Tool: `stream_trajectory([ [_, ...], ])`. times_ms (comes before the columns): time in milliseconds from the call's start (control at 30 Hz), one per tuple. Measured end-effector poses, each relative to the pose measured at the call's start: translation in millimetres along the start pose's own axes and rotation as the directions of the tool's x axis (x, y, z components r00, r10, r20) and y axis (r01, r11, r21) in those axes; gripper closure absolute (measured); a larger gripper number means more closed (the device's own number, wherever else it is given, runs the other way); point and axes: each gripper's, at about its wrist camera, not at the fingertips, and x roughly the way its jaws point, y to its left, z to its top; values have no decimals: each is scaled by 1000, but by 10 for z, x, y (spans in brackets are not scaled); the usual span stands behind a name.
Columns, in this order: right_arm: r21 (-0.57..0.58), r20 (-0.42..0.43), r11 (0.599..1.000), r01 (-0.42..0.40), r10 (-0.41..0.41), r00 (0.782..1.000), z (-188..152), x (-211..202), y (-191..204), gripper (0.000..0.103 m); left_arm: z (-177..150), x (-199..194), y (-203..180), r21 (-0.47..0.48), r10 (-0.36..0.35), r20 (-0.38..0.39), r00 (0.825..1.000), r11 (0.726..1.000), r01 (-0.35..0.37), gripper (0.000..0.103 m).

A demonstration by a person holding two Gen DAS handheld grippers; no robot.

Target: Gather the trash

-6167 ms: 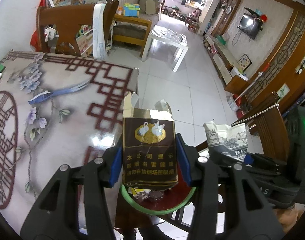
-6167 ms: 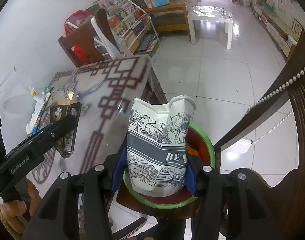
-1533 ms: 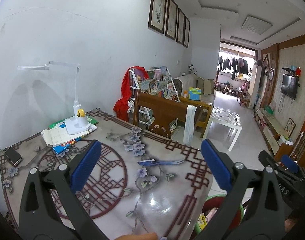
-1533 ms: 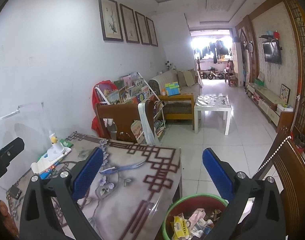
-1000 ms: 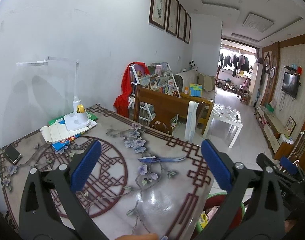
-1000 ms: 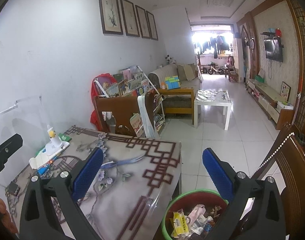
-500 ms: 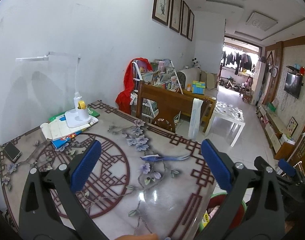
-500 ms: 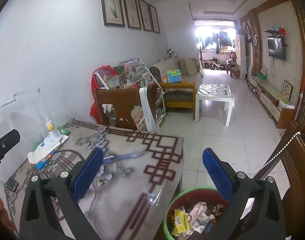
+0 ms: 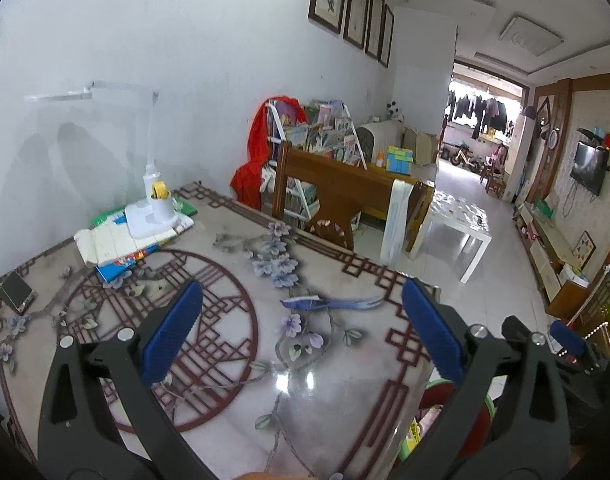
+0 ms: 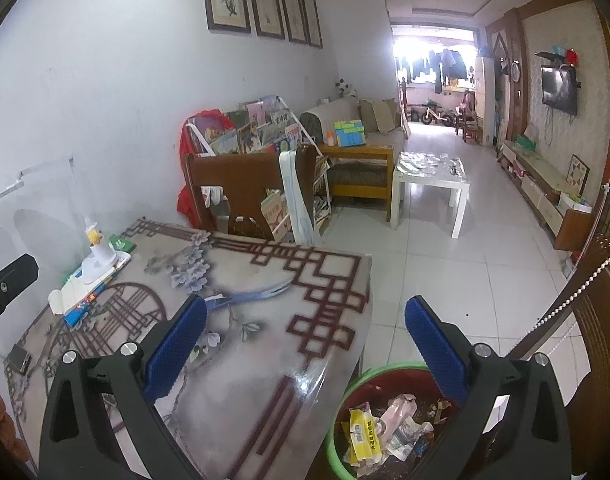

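Observation:
My left gripper [image 9: 301, 332] hangs open above the patterned table [image 9: 233, 344], nothing between its blue pads. My right gripper [image 10: 305, 340] is open too, held over the table's right edge. Below it stands a red trash bin with a green rim [image 10: 381, 372], holding several crumpled wrappers, among them a yellow packet [image 10: 363, 432]. In the left wrist view only a slice of the bin [image 9: 437, 400] shows past the table's corner, behind my right finger. The other gripper's tip [image 9: 565, 340] pokes in at the right.
A white desk lamp [image 9: 151, 208] stands on books at the table's far left, and a phone [image 9: 15, 292] lies at the left edge. A wooden chair [image 10: 245, 196] and a book rack [image 10: 257, 128] stand behind the table. A white coffee table [image 10: 429, 180] stands on the tiled floor.
Six seconds ago each gripper was shut on trash over the bin, left on a cigarette pack, right on a paper cup. Both are now open and raised; over the last second the views barely shift.

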Motion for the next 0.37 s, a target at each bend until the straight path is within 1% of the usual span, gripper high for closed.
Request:
stream_trajectory([
  [67, -9, -20, 1000, -2, 2, 1000, -5, 88, 34, 7, -29, 93, 49, -17, -3, -29, 1000, 1000, 3, 5],
  [133, -22, -45, 1000, -8, 7, 999, -24, 194, 83, 7, -70, 179, 137, -40, 9, -50, 999, 999, -11, 5],
  [200, -53, -81, 998, -17, 13, 997, -58, 401, 186, 7, -129, 267, 245, -65, 21, -80, 997, 998, -26, 5],
  [233, -66, -97, 998, -21, 14, 995, -72, 484, 226, 7, -183, 356, 336, -82, 27, -115, 993, 996, -37, 5],
  [267, -89, -134, 996, -29, 17, 991, -119, 648, 305, 7, -217, 407, 392, -89, 37, -136, 990, 995, -49, 5],
  [300, -105, -170, 994, -40, 22, 985, -160, 804, 375, 7, -284, 481, 482, -98, 67, -161, 985, 992, -83, 5],
  [367, -128, -237, 989, -71, 39, 971, -267, 1128, 516, 7, -398, 567, 632, -100, 111, -174, 978, 986, -130, 5],
])
